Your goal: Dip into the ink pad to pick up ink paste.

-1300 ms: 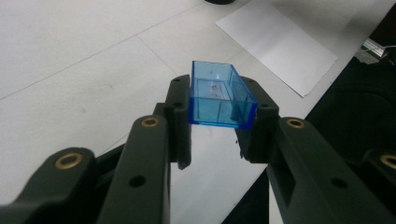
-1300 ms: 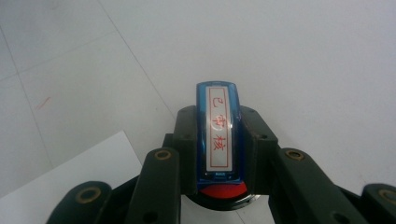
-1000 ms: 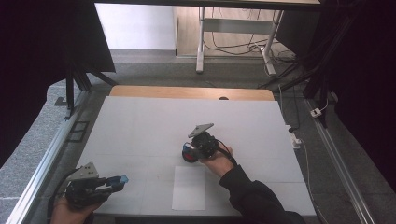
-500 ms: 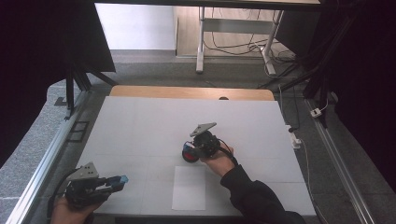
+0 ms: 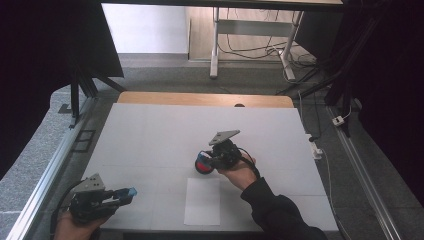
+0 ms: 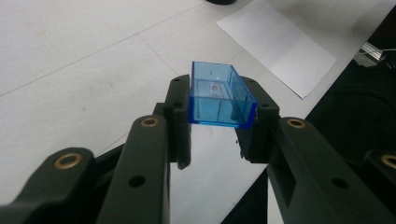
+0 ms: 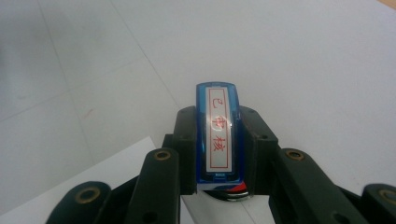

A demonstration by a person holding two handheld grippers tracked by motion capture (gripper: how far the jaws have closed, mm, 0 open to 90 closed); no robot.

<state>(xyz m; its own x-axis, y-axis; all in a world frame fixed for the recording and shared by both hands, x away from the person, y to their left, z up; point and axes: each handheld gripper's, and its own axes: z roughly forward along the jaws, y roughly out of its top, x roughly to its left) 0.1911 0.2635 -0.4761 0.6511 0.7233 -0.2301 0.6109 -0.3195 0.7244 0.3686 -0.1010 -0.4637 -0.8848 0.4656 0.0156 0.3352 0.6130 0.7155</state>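
Blue stamp with red-lettered label

We cannot see the stamp's underside; its red base is too small to tell.

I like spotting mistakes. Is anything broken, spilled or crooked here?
Nothing stands out. The left gripper holds a clear blue cap squarely, the right gripper grips a blue stamp with red characters, and the white paper lies flat on the table.
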